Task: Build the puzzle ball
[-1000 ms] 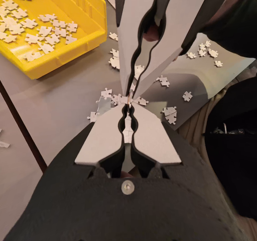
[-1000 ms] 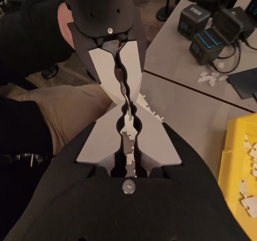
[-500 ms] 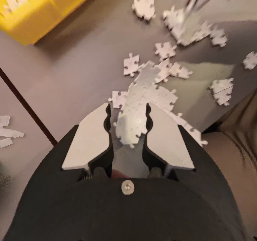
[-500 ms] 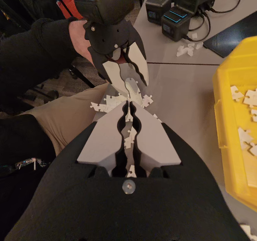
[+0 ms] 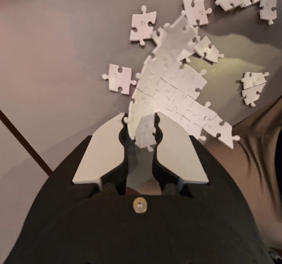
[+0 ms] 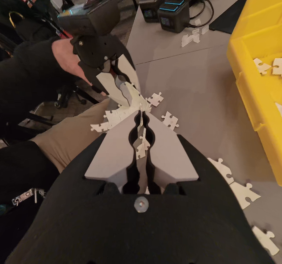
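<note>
We see the curved puzzle section (image 5: 170, 92) of joined white pieces raised over the grey table (image 5: 61, 58) | right gripper (image 6: 141, 113) pinches its edge, jaws closed | left gripper (image 5: 140, 117) jaws apart around its near end | loose pieces (image 5: 142, 26) scattered nearby | yellow bin (image 6: 256, 67) at right

Left gripper (image 5: 139, 118) tilted down, jaws parted, held by bare hand (image 6: 68, 61) in black sleeve. Right gripper (image 6: 141, 111) near, jaws closed at tips, pointing toward left one.
</note>
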`<state>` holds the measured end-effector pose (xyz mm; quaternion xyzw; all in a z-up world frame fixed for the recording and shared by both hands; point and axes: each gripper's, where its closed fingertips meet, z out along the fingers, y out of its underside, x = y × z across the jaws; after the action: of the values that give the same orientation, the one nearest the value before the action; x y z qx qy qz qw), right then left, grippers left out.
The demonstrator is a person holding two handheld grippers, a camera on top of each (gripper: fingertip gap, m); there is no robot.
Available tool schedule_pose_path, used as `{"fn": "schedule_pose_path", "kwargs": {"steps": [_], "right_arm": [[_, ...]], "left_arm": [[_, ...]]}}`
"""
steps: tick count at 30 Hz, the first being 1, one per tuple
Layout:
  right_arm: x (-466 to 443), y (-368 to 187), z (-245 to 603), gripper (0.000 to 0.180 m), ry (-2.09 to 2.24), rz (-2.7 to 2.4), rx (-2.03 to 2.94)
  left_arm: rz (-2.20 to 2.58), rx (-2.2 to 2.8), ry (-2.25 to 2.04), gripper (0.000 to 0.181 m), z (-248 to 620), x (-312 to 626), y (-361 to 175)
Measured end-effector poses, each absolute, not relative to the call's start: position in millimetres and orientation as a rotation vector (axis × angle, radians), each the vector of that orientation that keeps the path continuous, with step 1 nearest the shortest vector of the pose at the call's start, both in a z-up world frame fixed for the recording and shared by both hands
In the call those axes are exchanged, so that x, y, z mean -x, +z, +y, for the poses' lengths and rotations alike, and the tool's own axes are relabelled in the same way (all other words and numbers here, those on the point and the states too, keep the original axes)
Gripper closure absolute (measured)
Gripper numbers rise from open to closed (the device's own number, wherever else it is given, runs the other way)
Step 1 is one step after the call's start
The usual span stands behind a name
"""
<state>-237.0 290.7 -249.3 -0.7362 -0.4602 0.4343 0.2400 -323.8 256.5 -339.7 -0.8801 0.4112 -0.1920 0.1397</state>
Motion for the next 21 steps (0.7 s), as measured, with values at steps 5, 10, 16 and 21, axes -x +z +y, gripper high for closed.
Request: {"fn": "schedule_pose_path", "kwargs": {"steps": [5,10,16,21], "right_arm": [[235,-251,288,0.18,1.228,-1.193,2.018],[241,-260,284,0.18,1.283,-1.139,2.039],[259,-268,283,0.18,1.353,-1.132,2.045],[275,-278,288,0.18,1.338,-1.18,2.089]], "left_arm": [[1.061,2.576,-0.596,0.148,232,323,-338],[0.945,2.614,-0.699,0.138,204,324,-334],[0.744,2.497,-0.735,0.121,226,338,-307],[0.643,2.404,-0.839,0.124,253,330,-306]]}}
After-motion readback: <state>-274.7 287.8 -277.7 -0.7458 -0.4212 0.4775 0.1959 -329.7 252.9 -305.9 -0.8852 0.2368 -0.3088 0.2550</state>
